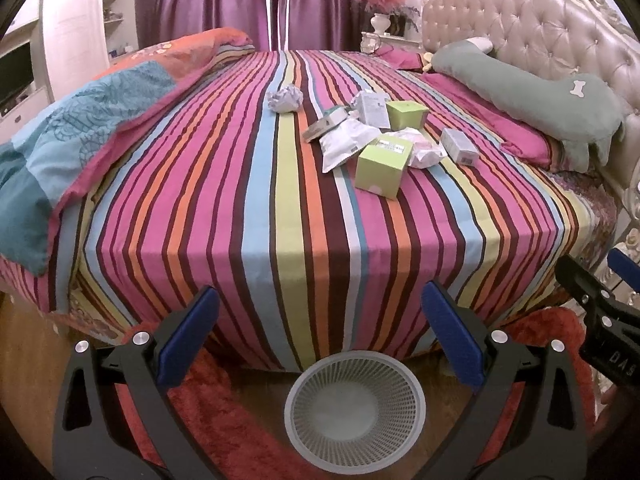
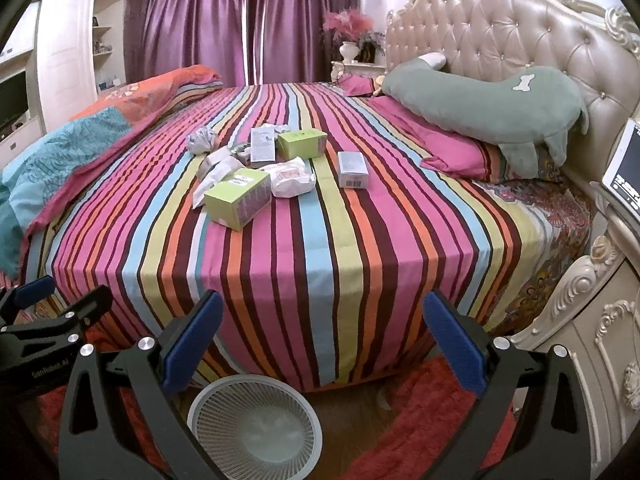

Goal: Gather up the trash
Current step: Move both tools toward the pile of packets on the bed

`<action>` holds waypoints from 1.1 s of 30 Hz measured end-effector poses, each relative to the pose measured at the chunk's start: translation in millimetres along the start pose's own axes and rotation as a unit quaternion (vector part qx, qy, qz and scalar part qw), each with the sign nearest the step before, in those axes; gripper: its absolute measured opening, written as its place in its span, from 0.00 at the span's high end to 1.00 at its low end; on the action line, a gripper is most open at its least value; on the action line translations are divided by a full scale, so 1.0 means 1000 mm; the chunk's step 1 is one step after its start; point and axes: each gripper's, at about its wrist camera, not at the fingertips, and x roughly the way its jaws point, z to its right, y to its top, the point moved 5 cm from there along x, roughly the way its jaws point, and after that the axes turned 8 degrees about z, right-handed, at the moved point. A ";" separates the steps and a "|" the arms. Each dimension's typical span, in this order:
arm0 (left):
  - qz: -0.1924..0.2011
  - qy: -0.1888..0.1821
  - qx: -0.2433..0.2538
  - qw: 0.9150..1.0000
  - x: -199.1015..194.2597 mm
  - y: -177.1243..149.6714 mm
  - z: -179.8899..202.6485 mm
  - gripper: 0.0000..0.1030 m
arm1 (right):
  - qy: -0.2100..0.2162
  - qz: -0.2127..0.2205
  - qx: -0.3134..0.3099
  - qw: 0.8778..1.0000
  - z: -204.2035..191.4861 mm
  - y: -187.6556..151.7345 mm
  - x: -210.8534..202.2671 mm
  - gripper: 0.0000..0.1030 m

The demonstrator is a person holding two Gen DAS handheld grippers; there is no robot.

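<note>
Trash lies in a pile on the striped bed (image 1: 240, 200): a near green box (image 1: 383, 168) (image 2: 237, 197), a far green box (image 1: 407, 114) (image 2: 302, 143), a grey box (image 1: 459, 146) (image 2: 352, 169), a crumpled paper ball (image 1: 285, 98) (image 2: 202, 140), white wrappers (image 1: 346, 142) (image 2: 290, 178) and a white carton (image 1: 373, 109) (image 2: 263, 147). A white mesh waste basket (image 1: 354, 408) (image 2: 254, 428) stands empty on the floor at the bed's near edge. My left gripper (image 1: 320, 336) and right gripper (image 2: 322, 342) are both open and empty, held above the basket, well short of the trash.
A green bone-print pillow (image 2: 480, 100) and pink pillow (image 2: 456, 152) lie by the tufted headboard (image 2: 520, 32). A folded blue-orange quilt (image 1: 80, 132) covers the bed's left side. A red rug (image 1: 224, 420) lies underfoot. A carved nightstand (image 2: 592, 320) with a tablet (image 2: 624, 168) stands at right.
</note>
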 end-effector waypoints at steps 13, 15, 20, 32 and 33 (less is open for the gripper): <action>-0.029 0.004 -0.003 1.000 0.015 -0.013 -0.005 0.05 | -0.001 -0.026 0.009 1.000 0.008 -0.010 0.011 0.07; -0.033 0.004 -0.002 0.999 0.015 -0.015 -0.005 0.05 | -0.001 -0.028 0.010 1.000 0.007 -0.010 0.012 0.07; -0.040 0.008 -0.002 0.999 0.017 -0.016 -0.008 0.05 | 0.001 -0.029 0.006 1.000 0.007 -0.011 0.012 0.07; -0.070 0.016 -0.032 0.997 0.041 -0.012 -0.027 0.05 | 0.015 -0.051 -0.002 0.999 0.005 -0.016 0.038 0.07; -0.071 0.015 -0.035 0.997 0.043 -0.011 -0.029 0.05 | 0.015 -0.051 0.000 0.999 0.007 -0.014 0.043 0.07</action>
